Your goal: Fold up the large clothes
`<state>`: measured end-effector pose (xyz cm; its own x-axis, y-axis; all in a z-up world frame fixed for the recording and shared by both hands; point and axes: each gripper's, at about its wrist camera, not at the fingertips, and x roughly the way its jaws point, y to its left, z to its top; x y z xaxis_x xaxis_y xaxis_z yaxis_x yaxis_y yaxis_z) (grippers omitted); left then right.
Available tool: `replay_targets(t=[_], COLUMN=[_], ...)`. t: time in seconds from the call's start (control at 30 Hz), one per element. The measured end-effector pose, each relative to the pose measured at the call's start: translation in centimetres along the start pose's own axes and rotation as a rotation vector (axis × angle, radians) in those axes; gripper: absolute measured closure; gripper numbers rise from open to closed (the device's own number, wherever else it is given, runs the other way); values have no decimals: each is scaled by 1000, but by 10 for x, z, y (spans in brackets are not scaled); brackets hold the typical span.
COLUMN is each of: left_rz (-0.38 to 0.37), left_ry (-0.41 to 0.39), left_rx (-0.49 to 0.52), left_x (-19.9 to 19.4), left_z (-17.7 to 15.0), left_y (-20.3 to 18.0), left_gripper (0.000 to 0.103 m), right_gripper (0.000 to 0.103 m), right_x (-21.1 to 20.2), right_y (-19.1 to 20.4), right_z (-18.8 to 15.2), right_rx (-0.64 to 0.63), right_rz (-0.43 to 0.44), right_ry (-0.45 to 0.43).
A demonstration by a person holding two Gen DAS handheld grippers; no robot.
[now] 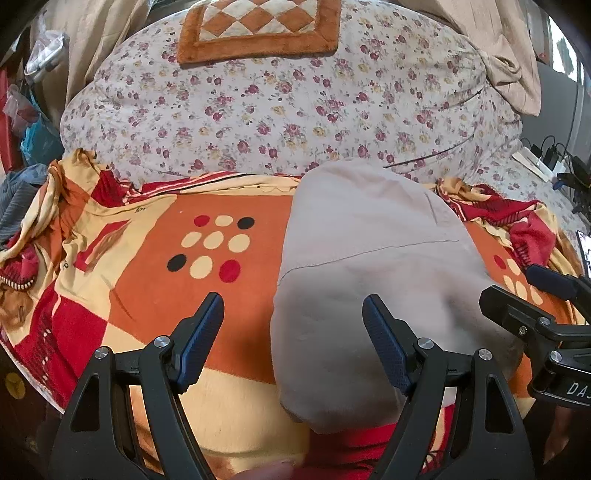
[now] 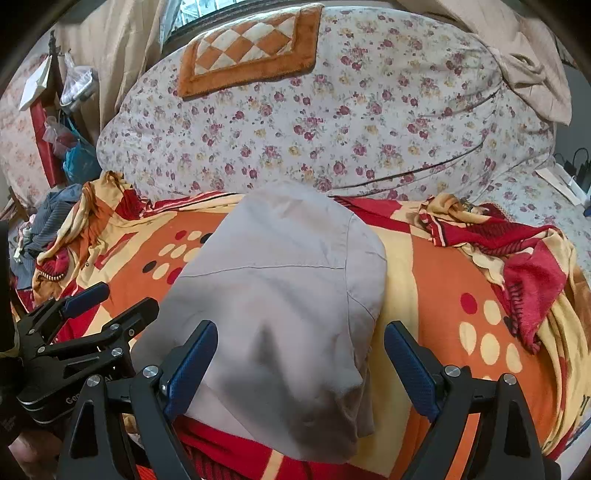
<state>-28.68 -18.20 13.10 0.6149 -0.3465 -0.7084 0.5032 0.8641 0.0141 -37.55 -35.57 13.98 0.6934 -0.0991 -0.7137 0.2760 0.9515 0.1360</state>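
A folded pale grey-beige garment (image 1: 369,258) (image 2: 280,288) lies flat on an orange, red and cream blanket (image 1: 155,266) (image 2: 443,295) spread over the bed. My left gripper (image 1: 293,301) is open over the garment's left edge, one finger above the blanket and the other above the cloth. My right gripper (image 2: 301,326) is open too, its jaws standing either side of the garment's near end without pressing it. Each gripper shows at the edge of the other's view: the right one (image 1: 508,284) and the left one (image 2: 129,295). Neither holds anything.
A big floral duvet (image 1: 295,110) is heaped behind the blanket, with an orange checkered mat (image 1: 258,29) on top. The blanket bunches up at the right (image 2: 517,258). Clothes and bags crowd the left side (image 1: 26,147); a power strip with cables (image 1: 546,158) lies far right.
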Motion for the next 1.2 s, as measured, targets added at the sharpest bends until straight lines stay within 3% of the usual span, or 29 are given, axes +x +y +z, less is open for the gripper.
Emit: replay_targets(t=[1.2], left_rz=[2], left_ry=[27], left_rx=[1], left_x=[17], left_z=[1], left_y=[-6], left_gripper=[25], right_gripper=[13], right_x=[15], right_y=[-1], right_z=[2], right_rx=[2], right_rz=[4], right_ry=[17])
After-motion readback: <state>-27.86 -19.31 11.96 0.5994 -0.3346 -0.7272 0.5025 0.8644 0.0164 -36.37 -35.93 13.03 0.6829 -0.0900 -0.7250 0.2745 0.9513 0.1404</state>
